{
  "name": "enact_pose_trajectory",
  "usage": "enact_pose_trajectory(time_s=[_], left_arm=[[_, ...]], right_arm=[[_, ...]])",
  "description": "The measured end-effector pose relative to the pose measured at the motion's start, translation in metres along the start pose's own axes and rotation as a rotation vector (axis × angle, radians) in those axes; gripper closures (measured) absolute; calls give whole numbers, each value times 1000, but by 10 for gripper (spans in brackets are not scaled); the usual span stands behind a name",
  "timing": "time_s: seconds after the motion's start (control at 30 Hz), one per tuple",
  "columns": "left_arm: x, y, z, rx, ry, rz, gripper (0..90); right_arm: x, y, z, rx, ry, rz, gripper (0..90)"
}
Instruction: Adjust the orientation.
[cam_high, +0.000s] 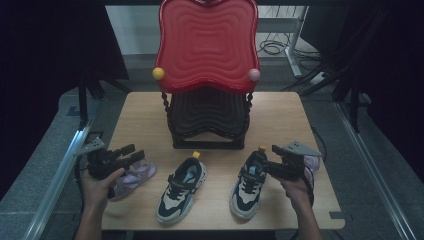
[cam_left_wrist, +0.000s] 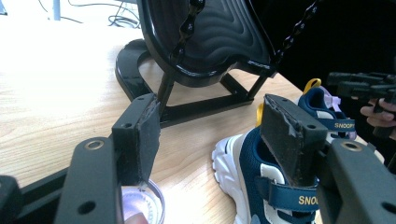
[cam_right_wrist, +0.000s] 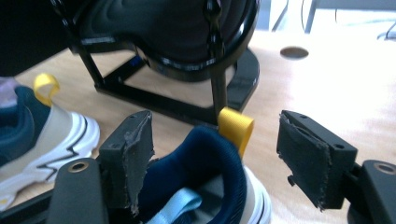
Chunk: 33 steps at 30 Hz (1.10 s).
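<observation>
Straddling the right sneaker's (cam_high: 248, 184) heel, your right gripper (cam_high: 274, 159) is open, jaws either side of its collar. Your left gripper (cam_high: 131, 152), also open, hovers over the purple shoe (cam_high: 131, 178). Left sneaker (cam_high: 181, 190) sits between on the tabletop (cam_high: 140, 120), rack (cam_high: 207, 70) behind.
</observation>
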<state>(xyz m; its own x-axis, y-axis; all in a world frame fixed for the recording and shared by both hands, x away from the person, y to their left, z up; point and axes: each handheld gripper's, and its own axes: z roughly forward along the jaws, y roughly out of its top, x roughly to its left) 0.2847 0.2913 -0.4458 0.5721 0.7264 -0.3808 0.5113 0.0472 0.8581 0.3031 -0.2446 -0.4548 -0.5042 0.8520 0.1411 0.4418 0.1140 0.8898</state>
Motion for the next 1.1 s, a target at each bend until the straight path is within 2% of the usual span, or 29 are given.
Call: enact_pose_trajectory(time_s=[0.17, 0.3, 0.43, 0.47, 0.53, 0.63, 0.67, 0.7, 0.73, 0.87, 0.9, 1.0, 1.07, 1.1], left_arm=[[-1, -1, 0, 11, -1, 11, 381], [-3, -3, 1, 16, -44, 22, 364], [-4, -4, 4, 21, -53, 22, 349], [-4, -6, 6, 33, -68, 25, 345], [-5, -7, 8, 46, -69, 29, 355], [-6, -8, 9, 48, -65, 29, 429], [-7, -8, 9, 54, -58, 30, 480], [-7, -8, 9, 57, -54, 31, 480], [-8, -9, 9, 65, -41, 46, 609], [-8, -9, 6, 83, -48, 66, 773], [-8, -9, 6, 83, -48, 66, 795], [-9, -7, 1, 68, -122, 45, 843], [-11, -6, -1, 64, -120, 53, 868], [-14, -4, -4, 64, -113, 71, 876]], right_arm=[[-3, -5, 1, -13, 11, 10, 280], [-1, -6, 1, 1, 43, 2, 284], [-2, -6, 0, -4, 62, 4, 284], [-3, -6, 0, -1, 61, 5, 284], [-5, -7, -1, 6, 68, 9, 284], [-6, -7, -2, 10, 83, 11, 284], [-6, -7, -3, 7, 86, 4, 284], [-6, -7, -3, 7, 86, 4, 284], [-5, -7, -3, 9, 85, 0, 284], [-7, -8, -3, 21, 73, 0, 284], [-7, -8, -3, 21, 73, 0, 284], [-9, -8, -4, 23, 61, 4, 284], [-9, -9, -5, 23, 59, 10, 284], [-10, -9, -5, 22, 57, 11, 284]])
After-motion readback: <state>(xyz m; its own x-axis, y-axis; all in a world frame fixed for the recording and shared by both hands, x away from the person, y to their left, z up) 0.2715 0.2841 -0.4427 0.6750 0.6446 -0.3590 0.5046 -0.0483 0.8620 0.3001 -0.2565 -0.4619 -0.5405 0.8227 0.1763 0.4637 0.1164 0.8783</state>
